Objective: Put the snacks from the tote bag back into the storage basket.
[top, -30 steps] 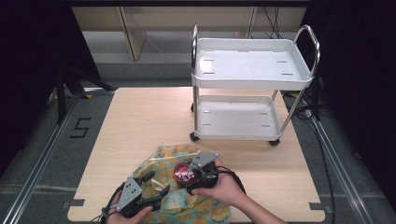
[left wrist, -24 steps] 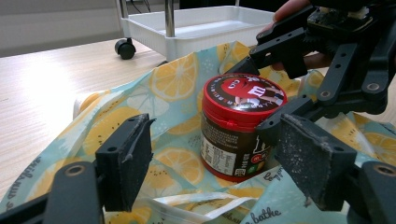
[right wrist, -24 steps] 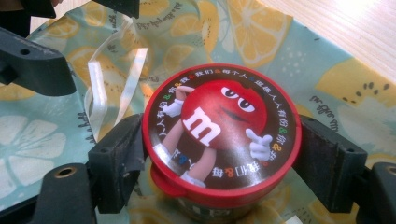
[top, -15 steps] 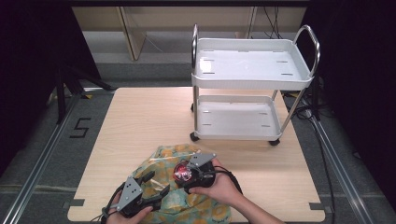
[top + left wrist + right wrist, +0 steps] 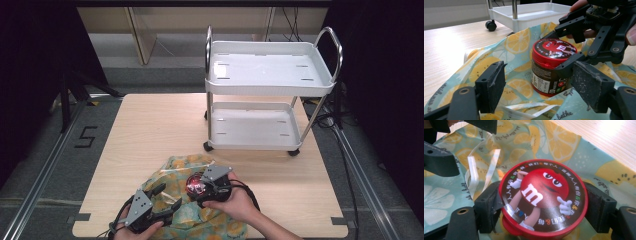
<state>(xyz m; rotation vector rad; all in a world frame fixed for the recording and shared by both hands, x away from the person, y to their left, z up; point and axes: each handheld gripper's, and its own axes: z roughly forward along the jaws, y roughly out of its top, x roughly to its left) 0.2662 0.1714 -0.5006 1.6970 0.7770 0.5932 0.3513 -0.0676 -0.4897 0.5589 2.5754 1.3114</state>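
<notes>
A brown candy jar with a red cartoon lid stands upright on a lemon-print cloth bag at the table's near edge. My right gripper comes at the jar from the right. Its jaws have just been closing, and one pad now sits against each side of the lid. My left gripper rests low on the bag just left of the jar, open, with nothing between its pads. In the left gripper view the right gripper straddles the jar.
A white two-shelf trolley with nothing on its shelves stands on the far right of the wooden table. A white ribbon handle lies on the bag beside the jar. Bare tabletop stretches to the left and behind the bag.
The right gripper's jaws have narrowed onto the jar's lid. Both hands, the jar and the bag stay where they were.
</notes>
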